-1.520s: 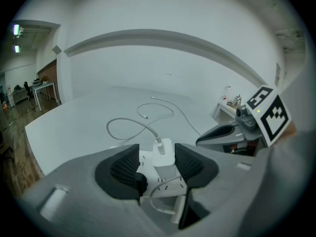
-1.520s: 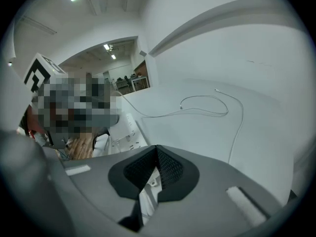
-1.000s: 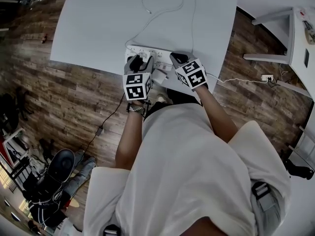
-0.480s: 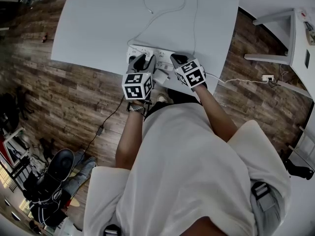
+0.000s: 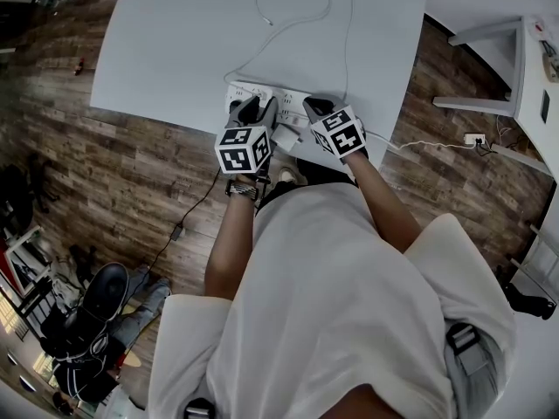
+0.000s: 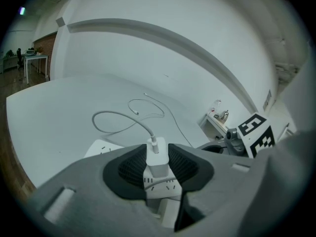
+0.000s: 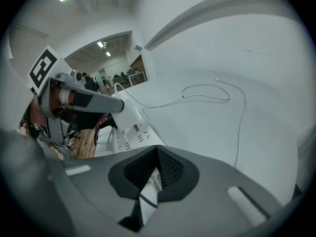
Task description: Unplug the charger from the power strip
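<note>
My left gripper (image 5: 253, 110) has just closed its jaws onto the small white charger cube (image 6: 157, 163) at frame centre, plugged into the long white power strip (image 6: 101, 148); my right gripper (image 7: 157, 152), jaws together, seems to steady the strip; I should pull straight out

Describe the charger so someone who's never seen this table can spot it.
On the white table, a white power strip lies at the near edge. The charger is the small white block standing in it among bare sockets, a cable looping from its top.
</note>
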